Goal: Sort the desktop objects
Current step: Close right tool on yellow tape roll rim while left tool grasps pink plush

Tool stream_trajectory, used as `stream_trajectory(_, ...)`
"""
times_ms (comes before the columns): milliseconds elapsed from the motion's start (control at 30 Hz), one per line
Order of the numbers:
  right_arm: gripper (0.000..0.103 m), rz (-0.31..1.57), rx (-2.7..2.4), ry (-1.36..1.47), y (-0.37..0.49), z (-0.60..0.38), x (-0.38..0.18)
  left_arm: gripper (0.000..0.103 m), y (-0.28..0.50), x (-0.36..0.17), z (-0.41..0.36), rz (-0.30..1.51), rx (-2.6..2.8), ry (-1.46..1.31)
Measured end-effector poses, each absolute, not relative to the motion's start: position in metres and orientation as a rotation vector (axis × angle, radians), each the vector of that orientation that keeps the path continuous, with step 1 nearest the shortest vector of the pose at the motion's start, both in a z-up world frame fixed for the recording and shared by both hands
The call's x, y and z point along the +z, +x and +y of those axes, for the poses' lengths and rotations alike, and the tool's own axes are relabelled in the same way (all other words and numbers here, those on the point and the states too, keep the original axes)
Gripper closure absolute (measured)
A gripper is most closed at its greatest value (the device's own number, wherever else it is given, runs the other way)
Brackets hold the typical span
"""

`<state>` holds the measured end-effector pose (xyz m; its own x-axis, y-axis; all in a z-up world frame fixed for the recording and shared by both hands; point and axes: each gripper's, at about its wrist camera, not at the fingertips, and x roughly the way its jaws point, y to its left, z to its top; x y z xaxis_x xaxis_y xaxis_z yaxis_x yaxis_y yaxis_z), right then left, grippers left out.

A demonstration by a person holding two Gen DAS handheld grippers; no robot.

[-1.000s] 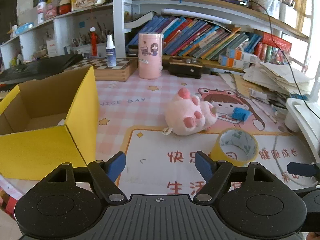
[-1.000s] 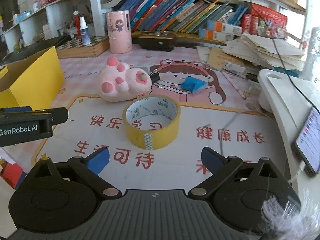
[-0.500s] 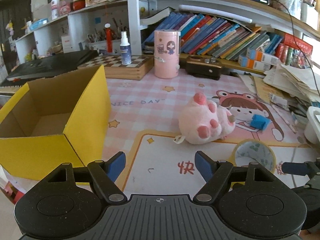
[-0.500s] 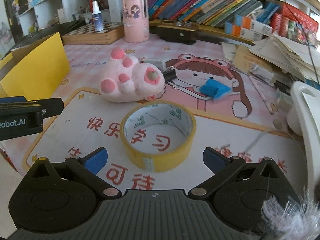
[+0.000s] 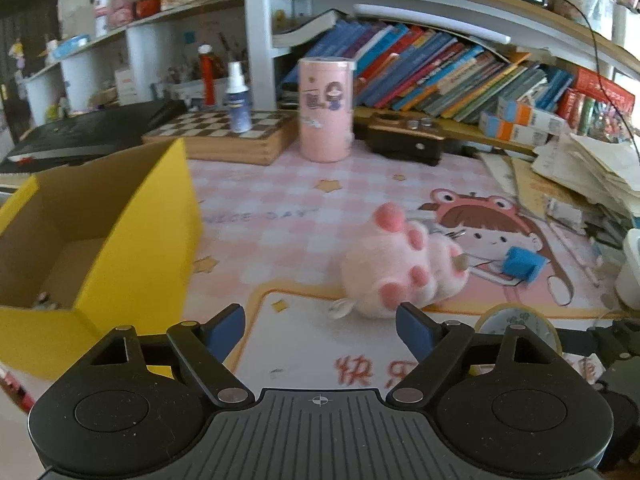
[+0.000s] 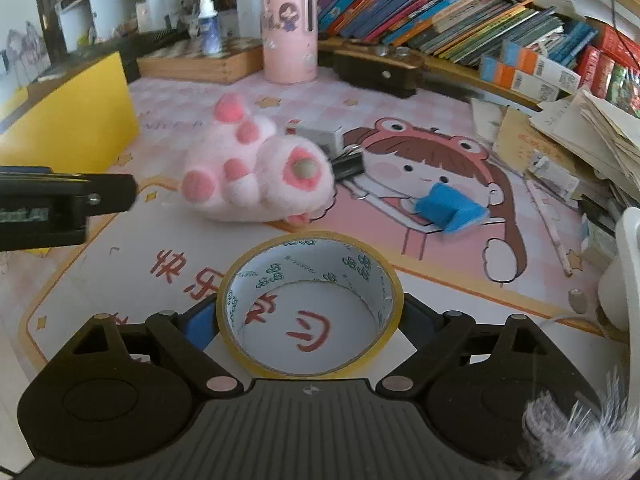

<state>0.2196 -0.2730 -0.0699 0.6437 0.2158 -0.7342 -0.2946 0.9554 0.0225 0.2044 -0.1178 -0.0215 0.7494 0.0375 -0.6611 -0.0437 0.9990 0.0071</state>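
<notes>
**Tape roll framed by the right tongs**

Toward the tabletop's left edge sits the open yellow cardboard box (image 5: 132, 240). The left tongs (image 5: 320, 330) are spreading, nothing between them, aimed at the fluffy pink plush paw (image 5: 400, 268) lying mid-tabletop. Toward the near edge, the yellow roll of clear packing tape (image 6: 310, 306) lies flat between the blue pads of the right tongs (image 6: 308, 320), which are narrowing around it; whether they touch yet is hard to say. A small blue block (image 6: 450, 208) rests toward the right edge.
</notes>
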Motion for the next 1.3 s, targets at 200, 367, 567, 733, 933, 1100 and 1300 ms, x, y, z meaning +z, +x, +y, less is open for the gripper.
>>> stream_trajectory(200,0.013,0.751,0.229,-0.067,0.218,-0.298,-0.056,0.017,0.228,-0.026,-0.134,0.728,-0.011,-0.036)
stream_trajectory(367,0.013,0.736,0.174,-0.033,0.221,-0.318,-0.05,0.016,0.254,-0.033,-0.136,0.751,-0.017,-0.104)
stream_trajectory(567,0.013,0.731,0.134,-0.012,0.226,-0.334,-0.049,0.016,0.28,-0.046,-0.126,0.794,-0.014,-0.195)
stream_trajectory(733,0.013,0.74,0.118,-0.008,0.231,-0.338,-0.051,0.016,0.293,-0.056,-0.12,0.81,-0.046,-0.302)
stream_trajectory(933,0.013,0.741,0.11,-0.008,0.231,-0.341,-0.051,0.017,0.297,-0.061,-0.126,0.817,-0.081,-0.339)
stream_trajectory(1100,0.013,0.742,0.099,-0.002,0.23,-0.344,-0.051,0.036,0.294,-0.058,-0.132,0.804,-0.12,-0.318)
stream_trajectory(1300,0.013,0.734,0.102,0.0,0.228,-0.343,-0.049,0.044,0.283,-0.049,-0.137,0.786,-0.131,-0.253)
